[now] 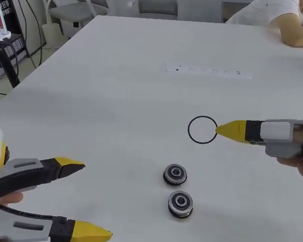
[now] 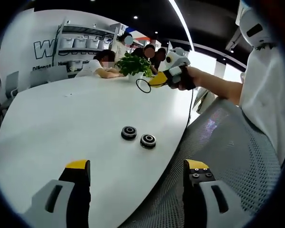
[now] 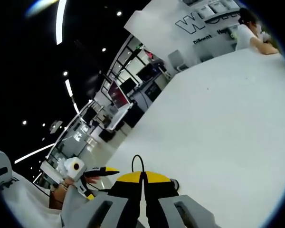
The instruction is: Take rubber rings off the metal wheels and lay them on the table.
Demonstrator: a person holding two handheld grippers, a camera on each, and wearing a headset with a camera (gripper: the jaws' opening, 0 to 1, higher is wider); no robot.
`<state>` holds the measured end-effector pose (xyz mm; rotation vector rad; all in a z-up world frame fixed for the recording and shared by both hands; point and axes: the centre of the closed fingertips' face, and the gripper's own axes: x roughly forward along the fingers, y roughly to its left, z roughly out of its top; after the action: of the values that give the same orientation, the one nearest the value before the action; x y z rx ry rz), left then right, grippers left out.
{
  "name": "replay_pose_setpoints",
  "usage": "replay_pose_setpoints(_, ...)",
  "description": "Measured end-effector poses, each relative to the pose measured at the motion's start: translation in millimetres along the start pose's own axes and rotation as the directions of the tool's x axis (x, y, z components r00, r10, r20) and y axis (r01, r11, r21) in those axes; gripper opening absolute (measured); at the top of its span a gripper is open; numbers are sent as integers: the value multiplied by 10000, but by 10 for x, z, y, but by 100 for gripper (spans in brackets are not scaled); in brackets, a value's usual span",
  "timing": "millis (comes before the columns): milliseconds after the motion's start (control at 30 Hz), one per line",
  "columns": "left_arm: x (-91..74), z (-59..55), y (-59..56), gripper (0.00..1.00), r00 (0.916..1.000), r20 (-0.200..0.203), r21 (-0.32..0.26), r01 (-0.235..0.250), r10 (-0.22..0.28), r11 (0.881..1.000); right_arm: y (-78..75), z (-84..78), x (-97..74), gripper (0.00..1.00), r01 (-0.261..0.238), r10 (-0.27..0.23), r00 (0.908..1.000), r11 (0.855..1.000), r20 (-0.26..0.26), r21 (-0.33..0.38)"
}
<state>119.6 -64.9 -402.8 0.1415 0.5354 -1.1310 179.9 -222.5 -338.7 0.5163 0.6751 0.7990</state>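
On the white table (image 1: 116, 91), the 2 metal wheels sit just beside each other near the front edge, the farther wheel (image 1: 175, 174) and the nearer wheel (image 1: 181, 202), both lying flat. Each shows a bright hub inside a dark outer band; whether that band is a rubber ring waiting to come off or part of the wheel is too small to tell. They look compact, stiff and dense for their size, so they should stay put when nudged but could roll if tipped onto an edge. The best hold is probably across the outer rim, leaving the band free for the other claw to peel.

To their right is 1 loose rubber ring (image 1: 202, 129), a thin black loop that keeps a round shape. It is likely very light, soft and stretchy, a little grippy, and in no danger of breaking. A pinch anywhere on its cord is enough, and it needs only to be lowered flat and let go.

The left claw (image 1: 83, 198) is at the lower left of the head view, its 2 yellow-tipped jaws spread wide with nothing between them, well apart from the wheels. In its own view the jaws frame the table with both wheels ahead.

The right claw (image 1: 232, 130) has its jaws pressed together on the right side of the ring, which sticks out beyond the tips. From the left gripper view it appears to hang in the air above the table, not yet laid down.
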Motion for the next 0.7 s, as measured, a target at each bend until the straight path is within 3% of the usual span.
replay_pose_setpoints(367, -9, -1, 11, 79, 9999, 33, -110, -135, 135, 9998, 262, 121, 279, 0, -541, 480, 9968, 9937, -642, -978)
replay_pose_setpoints(700, -5, -31, 30, 80, 9998, -58, -166, -199, 198, 9997, 338, -3, 533, 0, -829, 589, 9858, 9852, -1572, -1502)
